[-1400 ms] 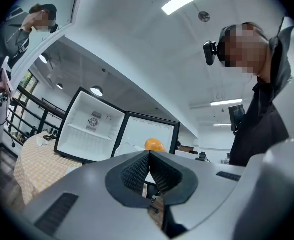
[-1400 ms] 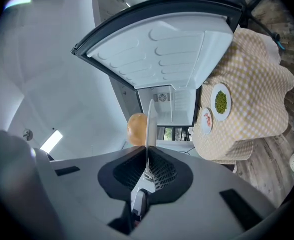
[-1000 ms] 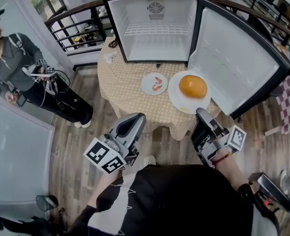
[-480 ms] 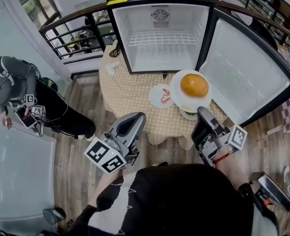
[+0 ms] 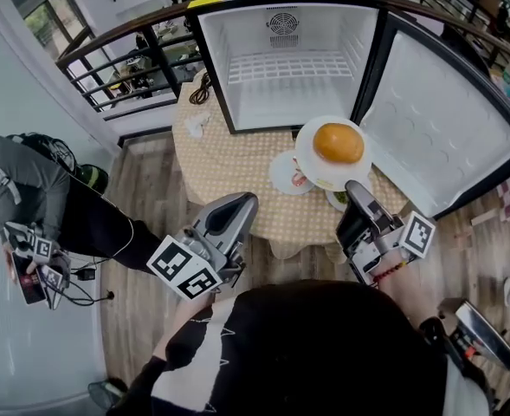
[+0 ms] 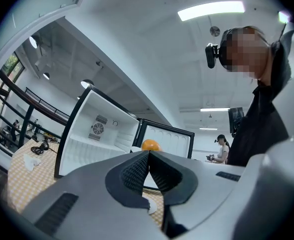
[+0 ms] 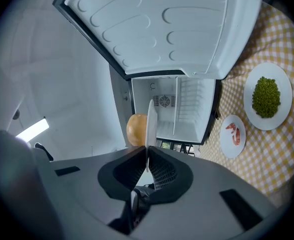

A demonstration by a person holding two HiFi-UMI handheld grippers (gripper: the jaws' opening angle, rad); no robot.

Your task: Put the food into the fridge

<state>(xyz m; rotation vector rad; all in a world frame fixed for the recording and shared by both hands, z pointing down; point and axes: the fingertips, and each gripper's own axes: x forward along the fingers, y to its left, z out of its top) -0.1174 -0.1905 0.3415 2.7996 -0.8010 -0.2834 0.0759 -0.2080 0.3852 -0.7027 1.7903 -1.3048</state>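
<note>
Right tongs [image 7: 147,153] pinched plate [image 5: 309,168] rim | plate with orange bun [image 5: 338,143] had risen off table [image 5: 229,167], closer to fridge [image 5: 285,85] mouth | left tongs [image 6: 148,156] pressed together, empty | loading judged underway.

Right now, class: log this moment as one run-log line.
right gripper: shut on bun plate | left gripper: shut, empty | fridge: open

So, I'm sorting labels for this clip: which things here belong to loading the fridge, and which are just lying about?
Belong to the job: open fridge; white plate, clamped by the right gripper, carrying round orange food; shrimp plate; peas plate.
Lying about: black cable and crumpled paper beside the fridge.
</note>
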